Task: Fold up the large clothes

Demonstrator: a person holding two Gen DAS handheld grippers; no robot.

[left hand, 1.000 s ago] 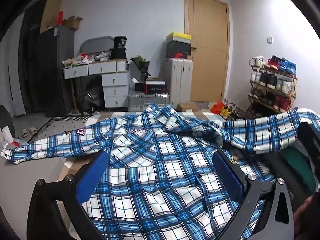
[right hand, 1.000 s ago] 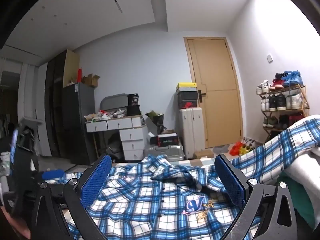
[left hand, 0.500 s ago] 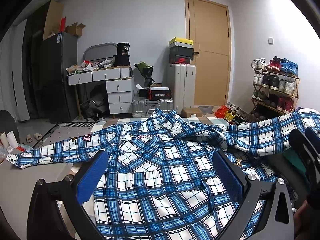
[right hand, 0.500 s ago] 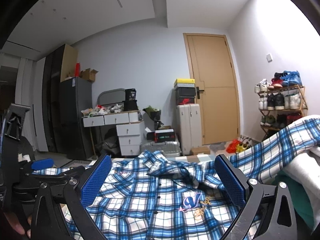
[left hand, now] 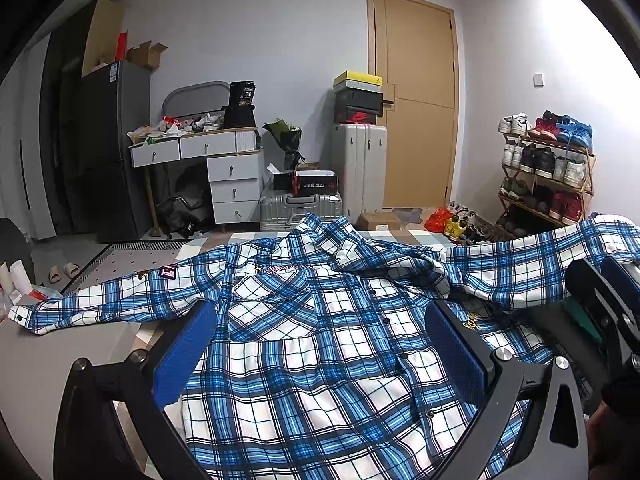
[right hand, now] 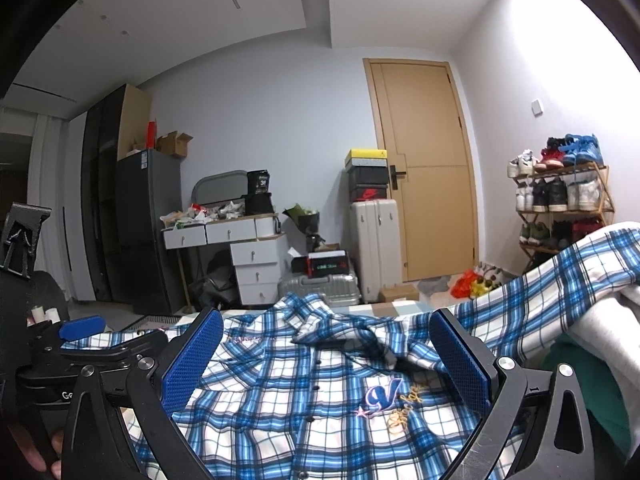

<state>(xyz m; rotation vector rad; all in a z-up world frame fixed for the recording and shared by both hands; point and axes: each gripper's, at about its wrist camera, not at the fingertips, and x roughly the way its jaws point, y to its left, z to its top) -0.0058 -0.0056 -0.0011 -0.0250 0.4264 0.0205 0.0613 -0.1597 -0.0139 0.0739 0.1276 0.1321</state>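
A blue and white plaid shirt (left hand: 320, 344) lies spread front up on the table, collar away from me, sleeves stretched out left and right. It also shows in the right wrist view (right hand: 304, 392), with a blue "V" badge on the chest. My left gripper (left hand: 320, 348) is open and empty above the shirt's lower body. My right gripper (right hand: 326, 356) is open and empty above the chest. The right sleeve (right hand: 560, 280) drapes over a pile at the right.
A pile of white and green clothes (right hand: 592, 344) sits at the table's right. A grey table surface (left hand: 60, 344) shows at the left. Beyond stand a drawer desk (left hand: 224, 168), suitcases (left hand: 362, 168), a door and a shoe rack (left hand: 548, 176).
Both grippers have lifted and pulled back a little, so more of the room shows. The shirt lies as before. Both grippers stayed open.
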